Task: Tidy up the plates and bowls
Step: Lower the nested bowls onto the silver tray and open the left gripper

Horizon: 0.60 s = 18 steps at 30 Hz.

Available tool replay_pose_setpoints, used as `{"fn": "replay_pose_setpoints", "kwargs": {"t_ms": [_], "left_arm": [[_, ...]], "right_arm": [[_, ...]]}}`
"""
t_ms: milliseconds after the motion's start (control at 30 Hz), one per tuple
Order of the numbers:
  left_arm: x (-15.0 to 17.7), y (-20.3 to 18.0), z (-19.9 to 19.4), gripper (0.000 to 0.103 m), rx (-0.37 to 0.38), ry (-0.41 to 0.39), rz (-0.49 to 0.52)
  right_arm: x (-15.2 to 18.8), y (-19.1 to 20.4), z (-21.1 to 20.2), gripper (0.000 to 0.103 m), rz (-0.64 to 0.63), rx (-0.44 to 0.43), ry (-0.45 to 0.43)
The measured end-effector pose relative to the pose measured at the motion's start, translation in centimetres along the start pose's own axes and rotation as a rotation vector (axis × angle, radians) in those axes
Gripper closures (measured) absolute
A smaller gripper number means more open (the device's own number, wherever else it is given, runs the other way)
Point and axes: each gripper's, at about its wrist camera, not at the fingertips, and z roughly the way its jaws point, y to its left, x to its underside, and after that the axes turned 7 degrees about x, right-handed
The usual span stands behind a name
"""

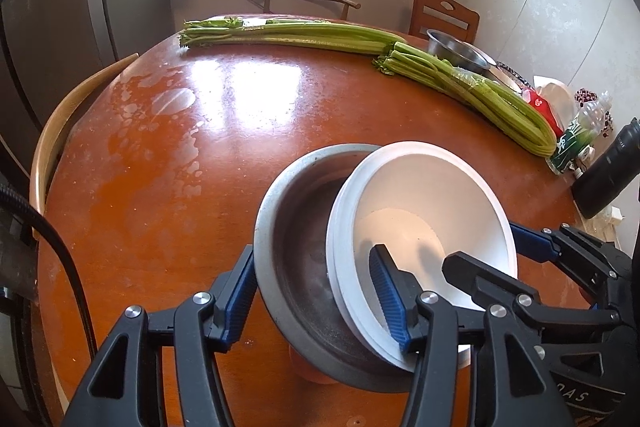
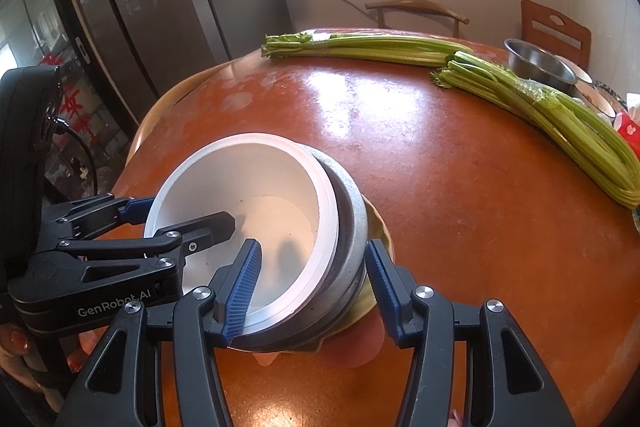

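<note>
My right fingers [image 2: 314,289] sit wide around the tilted white bowl [image 2: 276,211] leaning in the metal bowl [image 2: 352,247], left fingers [image 2: 176,215] pinching its left rim.

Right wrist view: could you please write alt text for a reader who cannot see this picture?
A white bowl sits tilted inside a metal bowl near the front of a round reddish-brown table, with the right gripper open around their near rims. The left gripper straddles the white bowl's rim from the left. Two bundles of celery lie at the far side.
</note>
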Motion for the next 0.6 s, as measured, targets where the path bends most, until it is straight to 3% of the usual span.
{"fn": "replay_pose_setpoints", "kwargs": {"t_ms": [167, 600], "left_arm": [[0.1, 0.4, 0.1, 0.045, -0.002, 0.003, -0.020], [-0.1, -0.9, -2.8, 0.044, -0.033, -0.085, 0.016]], "right_arm": [[0.1, 0.0, -0.2, 0.047, -0.002, -0.003, -0.006], [-0.2, -0.2, -1.8, 0.045, -0.003, 0.024, -0.059]]}}
